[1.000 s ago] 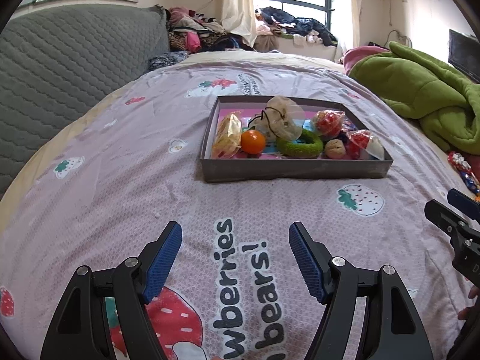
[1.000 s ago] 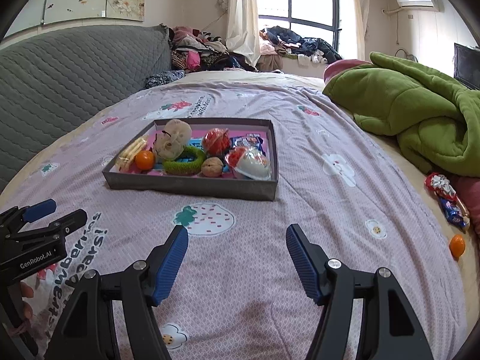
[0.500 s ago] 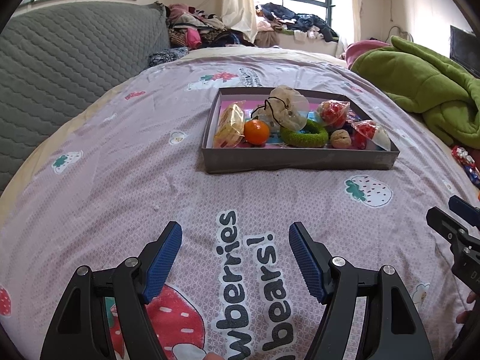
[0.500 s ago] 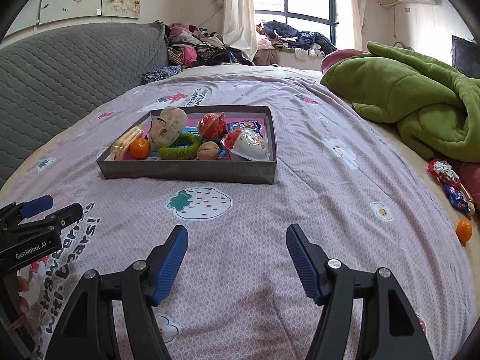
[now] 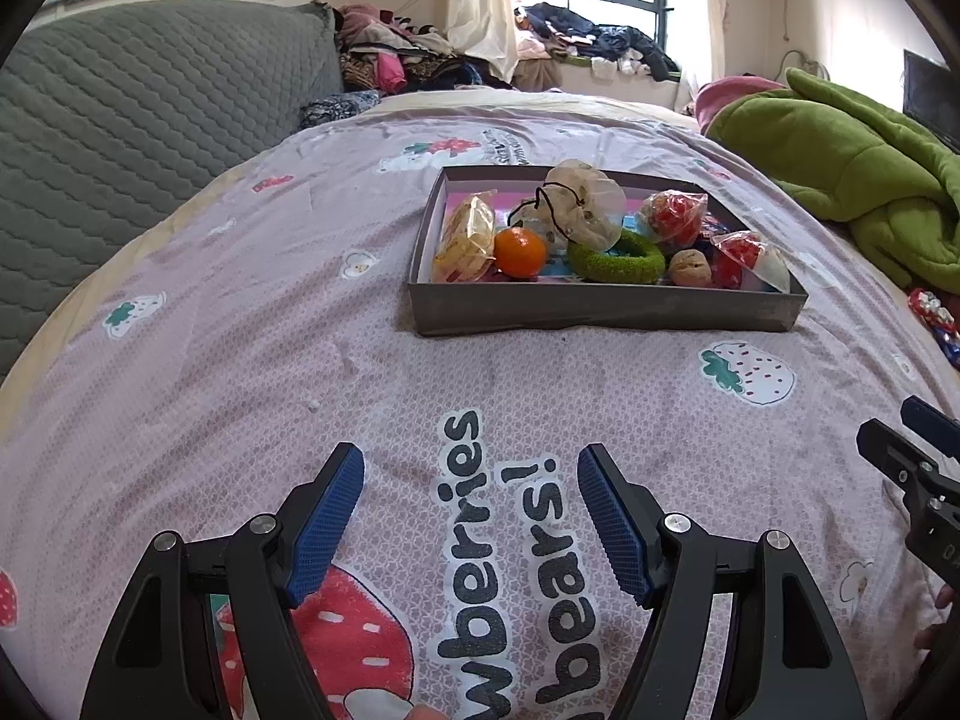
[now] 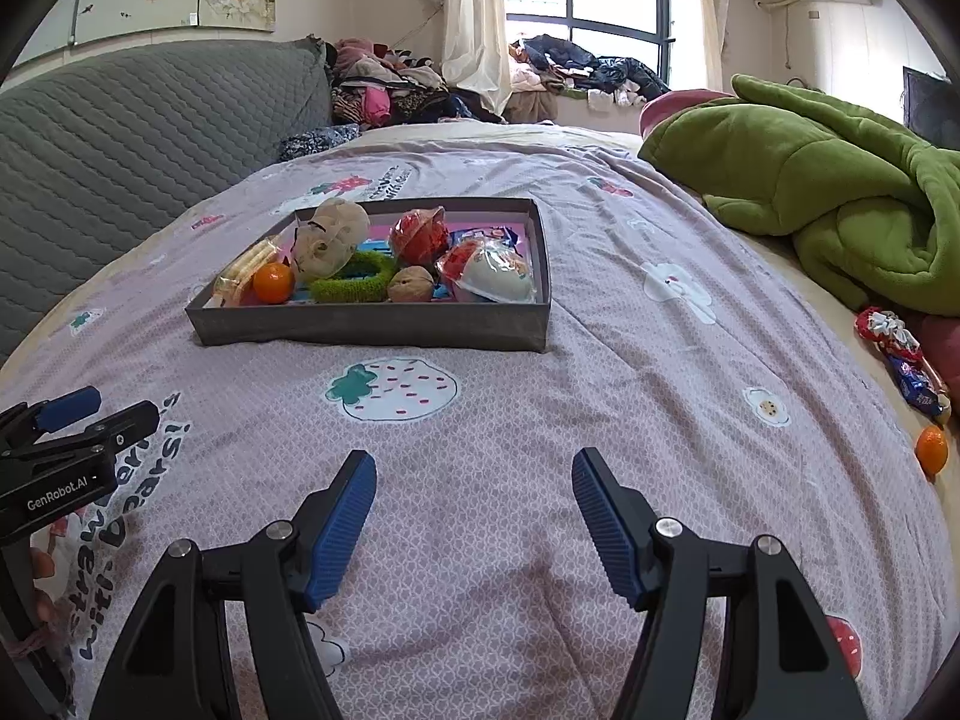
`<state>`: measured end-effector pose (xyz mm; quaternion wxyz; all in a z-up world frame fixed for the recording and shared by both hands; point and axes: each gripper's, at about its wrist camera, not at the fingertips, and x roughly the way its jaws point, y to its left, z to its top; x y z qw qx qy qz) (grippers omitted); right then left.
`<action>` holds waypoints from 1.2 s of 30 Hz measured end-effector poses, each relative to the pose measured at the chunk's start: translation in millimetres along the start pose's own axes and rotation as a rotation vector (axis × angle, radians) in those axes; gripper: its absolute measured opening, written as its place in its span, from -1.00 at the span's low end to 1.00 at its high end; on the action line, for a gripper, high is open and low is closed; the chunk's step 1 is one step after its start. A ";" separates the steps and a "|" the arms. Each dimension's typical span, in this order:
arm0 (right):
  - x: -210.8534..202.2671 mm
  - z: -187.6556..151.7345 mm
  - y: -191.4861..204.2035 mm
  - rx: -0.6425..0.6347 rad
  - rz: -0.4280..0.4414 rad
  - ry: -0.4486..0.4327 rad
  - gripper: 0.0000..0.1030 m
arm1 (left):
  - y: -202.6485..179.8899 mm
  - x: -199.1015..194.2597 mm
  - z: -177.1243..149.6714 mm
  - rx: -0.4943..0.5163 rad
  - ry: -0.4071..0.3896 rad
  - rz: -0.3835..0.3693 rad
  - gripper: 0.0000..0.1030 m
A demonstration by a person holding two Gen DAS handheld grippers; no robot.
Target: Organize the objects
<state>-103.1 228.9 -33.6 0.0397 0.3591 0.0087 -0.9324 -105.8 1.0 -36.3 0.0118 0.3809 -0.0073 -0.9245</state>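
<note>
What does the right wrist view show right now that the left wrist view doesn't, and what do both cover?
Only the right wrist view shows the loose orange tangerine lying on the bed's far right edge, outside the box.

Only the left wrist view shows the printed "berries bears!" lettering in full.

Both show the shallow grey cardboard box with its own small orange tangerine and fuzzy green ring, plus the open, empty left gripper and right gripper.

The left gripper [image 5: 470, 483] and right gripper [image 6: 474, 489] are hovering side by side, jaws spread wide, gripping nothing.
</note>
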 end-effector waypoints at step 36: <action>10.4 -8.5 -4.6 0.022 -0.005 0.047 0.31 | -2.2 12.4 -9.2 0.019 0.008 -0.011 0.46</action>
